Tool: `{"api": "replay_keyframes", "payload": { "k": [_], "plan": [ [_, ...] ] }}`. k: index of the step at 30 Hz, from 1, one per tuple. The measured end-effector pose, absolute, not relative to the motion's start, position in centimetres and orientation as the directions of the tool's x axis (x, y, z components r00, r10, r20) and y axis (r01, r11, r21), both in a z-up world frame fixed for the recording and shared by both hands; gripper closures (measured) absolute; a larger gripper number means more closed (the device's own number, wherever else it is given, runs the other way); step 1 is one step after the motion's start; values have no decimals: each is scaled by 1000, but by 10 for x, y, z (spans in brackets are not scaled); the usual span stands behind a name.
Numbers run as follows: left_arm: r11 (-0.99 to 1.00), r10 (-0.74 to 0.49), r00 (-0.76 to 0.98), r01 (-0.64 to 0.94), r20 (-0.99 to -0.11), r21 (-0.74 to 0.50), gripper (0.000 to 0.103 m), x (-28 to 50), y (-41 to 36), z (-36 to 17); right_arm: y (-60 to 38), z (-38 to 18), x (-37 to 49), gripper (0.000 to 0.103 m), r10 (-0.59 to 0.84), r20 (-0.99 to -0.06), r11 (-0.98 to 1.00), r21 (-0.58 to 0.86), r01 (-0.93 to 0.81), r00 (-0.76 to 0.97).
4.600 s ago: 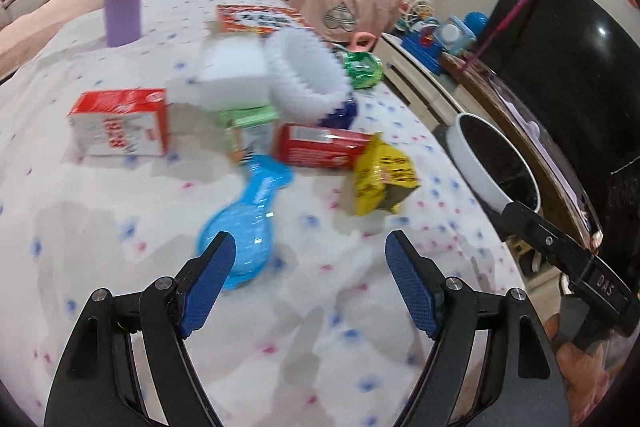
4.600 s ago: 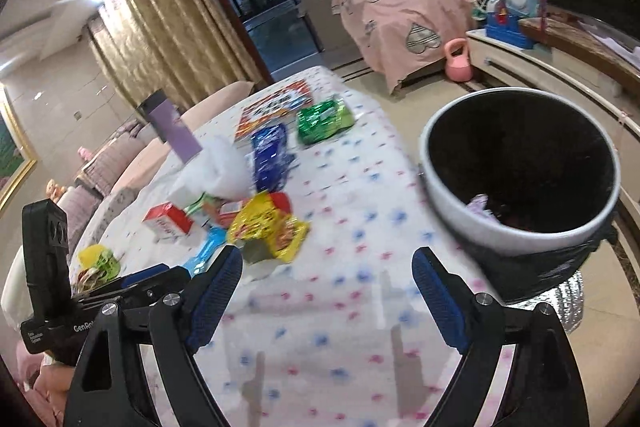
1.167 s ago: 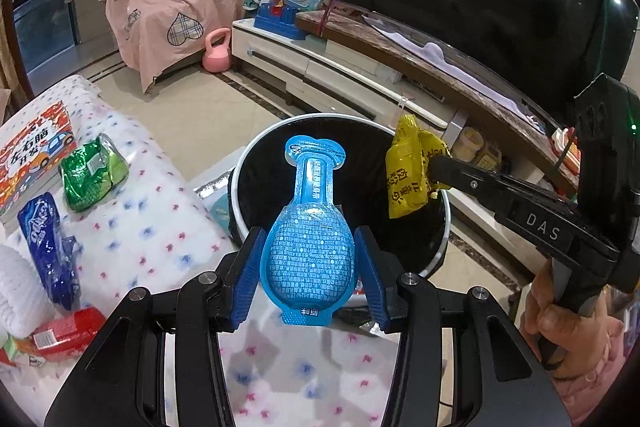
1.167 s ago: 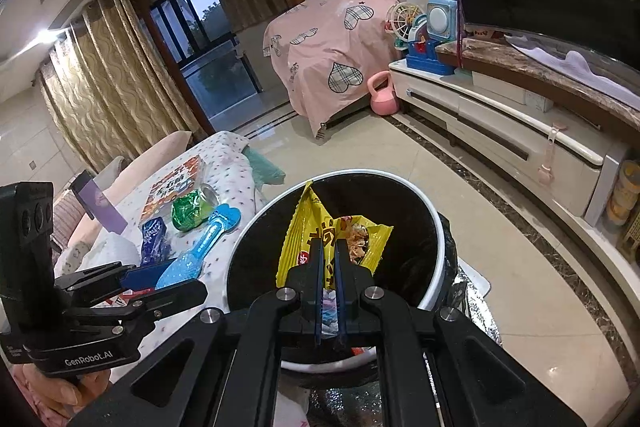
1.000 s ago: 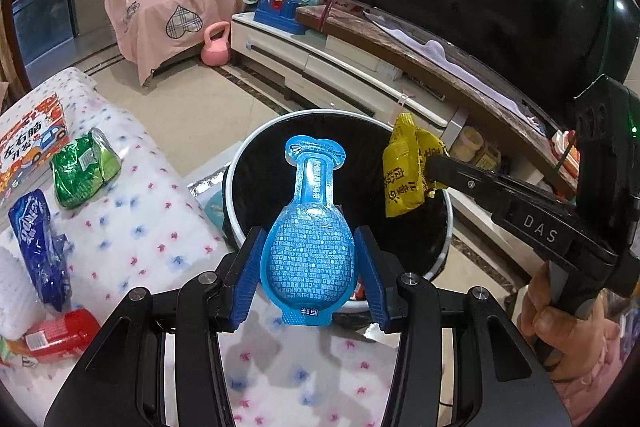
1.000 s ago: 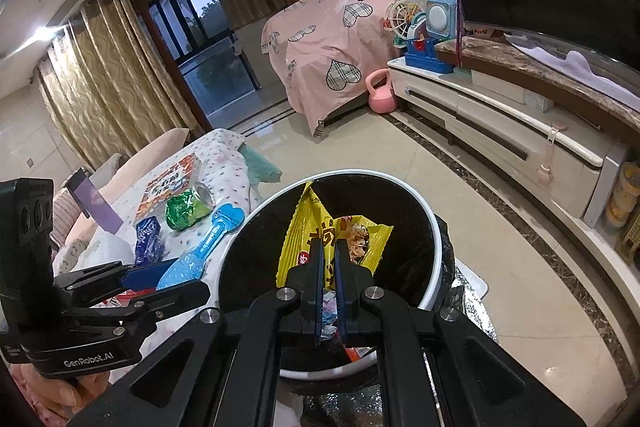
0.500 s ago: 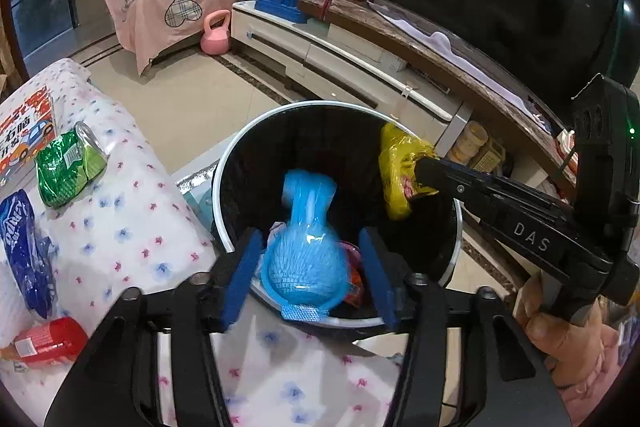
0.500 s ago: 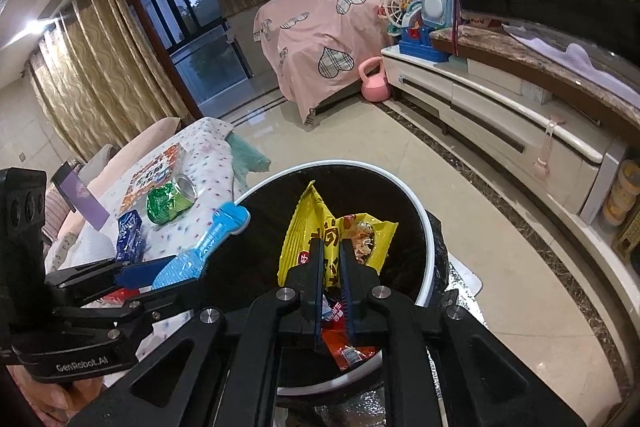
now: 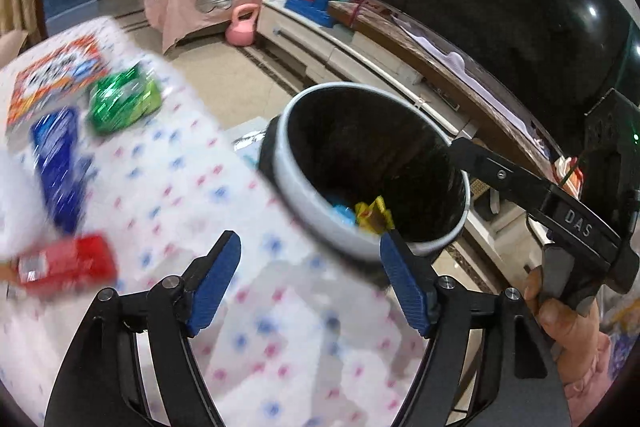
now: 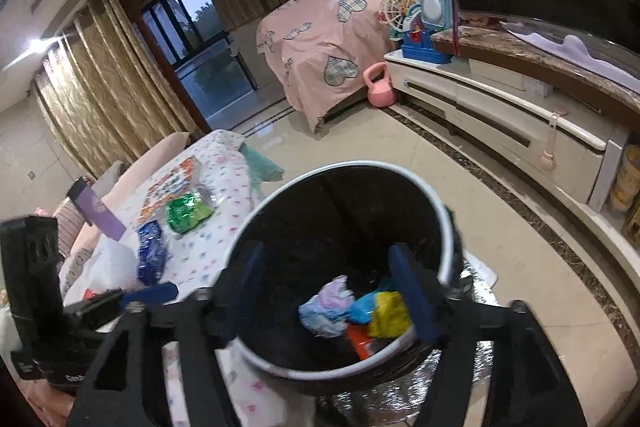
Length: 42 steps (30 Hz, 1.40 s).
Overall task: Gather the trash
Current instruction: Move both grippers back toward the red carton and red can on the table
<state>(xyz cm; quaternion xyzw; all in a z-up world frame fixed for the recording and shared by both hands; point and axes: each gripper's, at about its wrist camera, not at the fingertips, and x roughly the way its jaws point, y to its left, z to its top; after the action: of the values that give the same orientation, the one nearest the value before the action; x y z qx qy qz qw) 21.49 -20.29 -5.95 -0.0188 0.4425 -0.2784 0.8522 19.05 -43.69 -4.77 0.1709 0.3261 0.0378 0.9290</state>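
My left gripper (image 9: 310, 283) hangs over the spotted tablecloth (image 9: 168, 195) beside the bin, its jaws opening with nothing between them. The black bin with a white rim (image 9: 304, 203) holds the blue pack (image 9: 344, 213) and the yellow bag (image 9: 374, 217). My right gripper (image 10: 328, 287) is above the bin (image 10: 348, 165), jaws opening and empty. Below it lie the yellow bag (image 10: 390, 313), the blue pack (image 10: 364, 307) and a pale crumpled wad (image 10: 328, 307). On the table remain a green packet (image 9: 124, 99), a blue packet (image 9: 60, 159) and a red pack (image 9: 68, 263).
A colourful flat box (image 9: 52, 79) lies at the table's far end and a purple cup (image 10: 100, 211) stands near the sofa side. A white TV cabinet (image 10: 500, 115) and a pink kettlebell (image 10: 380, 85) are beyond the bin. A hand (image 9: 560, 315) holds the right gripper.
Both grippers opened. The blue pack left the left jaws and the yellow bag left the right jaws, and both now lie in the bin. The left gripper drew back over the table.
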Motion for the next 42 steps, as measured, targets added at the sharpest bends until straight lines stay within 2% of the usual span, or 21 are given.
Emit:
{"api": "replay_keyframes", "payload": {
  "k": [10, 19, 29, 38, 42],
  "plan": [
    [894, -439, 510, 330, -740, -302, 29, 177, -113, -69, -367, -52, 174, 19, 290, -582, 929, 361, -79, 760],
    [931, -364, 554, 186, -749, -314, 29, 155, -35, -82, -297, -66, 179, 19, 439, -591, 891, 381, -245, 677],
    [950, -274, 589, 41, -761, -310, 29, 145, 36, -93, -243, -79, 185, 17, 487, -628, 873, 336, -353, 607],
    [981, -177, 594, 40, -785, -191, 28, 168, 88, -94, -208, -82, 202, 14, 509, -660, 847, 270, -458, 552],
    [982, -180, 595, 70, -783, -173, 25, 188, 115, -93, -198, -84, 215, 13, 499, -680, 842, 235, -486, 537]
  ]
}}
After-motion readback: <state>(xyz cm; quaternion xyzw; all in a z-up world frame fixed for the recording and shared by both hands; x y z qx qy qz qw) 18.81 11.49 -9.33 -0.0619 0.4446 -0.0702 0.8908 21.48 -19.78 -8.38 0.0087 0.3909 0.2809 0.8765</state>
